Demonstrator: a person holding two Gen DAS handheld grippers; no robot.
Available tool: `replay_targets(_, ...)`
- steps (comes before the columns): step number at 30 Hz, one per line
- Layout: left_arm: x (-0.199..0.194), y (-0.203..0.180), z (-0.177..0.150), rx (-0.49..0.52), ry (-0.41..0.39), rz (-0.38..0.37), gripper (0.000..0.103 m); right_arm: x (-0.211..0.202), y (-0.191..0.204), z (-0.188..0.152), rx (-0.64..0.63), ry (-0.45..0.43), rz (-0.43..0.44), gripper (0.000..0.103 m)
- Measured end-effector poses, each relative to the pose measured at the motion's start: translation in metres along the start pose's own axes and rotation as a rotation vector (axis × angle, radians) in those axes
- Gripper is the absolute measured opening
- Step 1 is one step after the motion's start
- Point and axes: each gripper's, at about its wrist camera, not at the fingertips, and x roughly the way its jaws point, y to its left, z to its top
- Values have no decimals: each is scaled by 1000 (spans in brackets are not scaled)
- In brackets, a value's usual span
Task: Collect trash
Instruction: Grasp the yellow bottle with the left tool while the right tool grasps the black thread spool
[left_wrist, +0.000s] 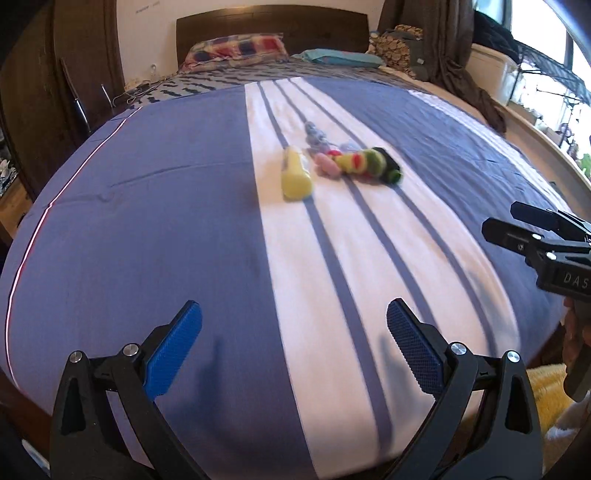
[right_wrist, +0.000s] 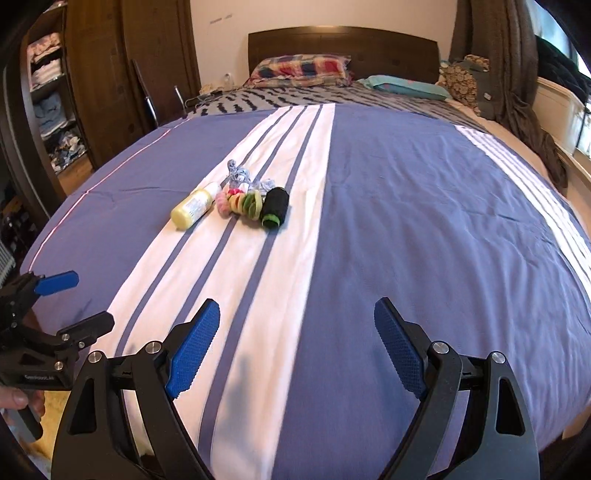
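Observation:
A small heap lies on the white stripe of the bed cover (right_wrist: 388, 192): a pale yellow bottle (right_wrist: 192, 209) on its side, a pink, red and green bundle of soft rings (right_wrist: 243, 201), a black roll with a green end (right_wrist: 275, 208) and crumpled grey wrapping (right_wrist: 240, 176) behind. In the left wrist view the bottle (left_wrist: 295, 173) and the bundle (left_wrist: 354, 164) are blurred. My left gripper (left_wrist: 293, 345) stands open above the near part of the bed, nothing between its blue pads. My right gripper (right_wrist: 297, 341) is open too, empty, well short of the heap.
Pillows (right_wrist: 301, 70) and a dark headboard (right_wrist: 340, 44) are at the far end. A wooden wardrobe (right_wrist: 110, 74) with shelves of clothes stands left. A dark cloth (right_wrist: 517, 96) hangs at the bed's right edge near a window. Something yellow and fluffy (left_wrist: 546, 391) lies below the near edge.

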Motion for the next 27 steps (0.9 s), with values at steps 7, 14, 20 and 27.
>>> replay_targets(7,48,6,36,-6,20,21,94,62,7,32,-6,84,28,64)
replay_targets(14,79,7,64,-22,23,-15,88,96,16,50,-36,120,25,52)
replay_targets(20,97,8,83,-29,25,-25,79,110,18,63,-54,122,13,47)
replay_targets(27,115,15,99,-39,37,-23,63,122,7,79,-17,116,-15,39)
